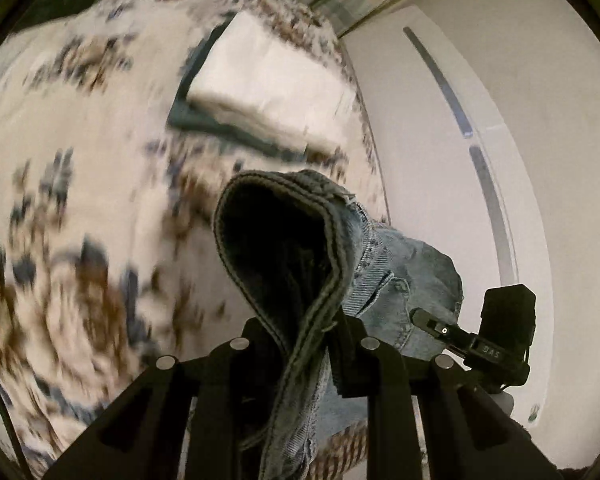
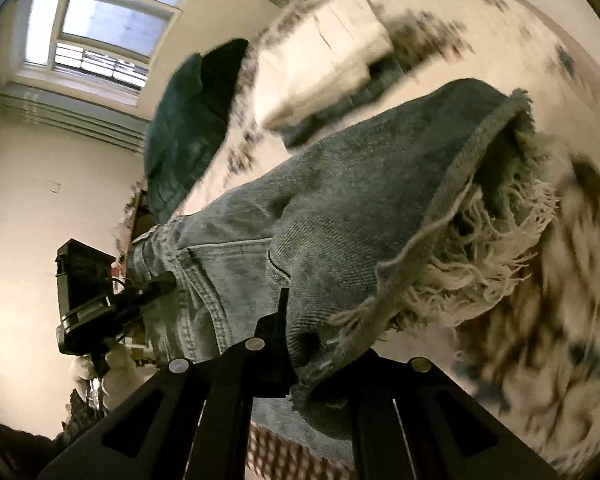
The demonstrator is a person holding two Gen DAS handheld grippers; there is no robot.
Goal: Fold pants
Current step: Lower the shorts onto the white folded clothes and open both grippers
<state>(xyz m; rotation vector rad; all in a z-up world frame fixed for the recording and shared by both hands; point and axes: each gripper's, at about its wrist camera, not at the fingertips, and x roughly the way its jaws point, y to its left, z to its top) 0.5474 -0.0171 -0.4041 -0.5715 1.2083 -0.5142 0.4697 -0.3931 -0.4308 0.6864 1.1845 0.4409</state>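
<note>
I hold light blue denim pants in the air over a patterned bedspread. My left gripper (image 1: 306,344) is shut on the waistband of the pants (image 1: 284,248), whose dark inside gapes toward the camera. My right gripper (image 2: 312,344) is shut on the frayed leg hem of the pants (image 2: 340,216), white threads hanging to the right. Each view shows the other gripper: the right one in the left wrist view (image 1: 496,340), the left one in the right wrist view (image 2: 88,296). The views are blurred by motion.
A cream bedspread (image 1: 80,152) with brown and blue print lies below. A stack of folded white and dark teal cloth (image 1: 268,88) sits on it. A teal pillow (image 2: 188,132) lies at the bed's edge. White wardrobe doors (image 1: 460,120), a wall and window (image 2: 104,20) surround.
</note>
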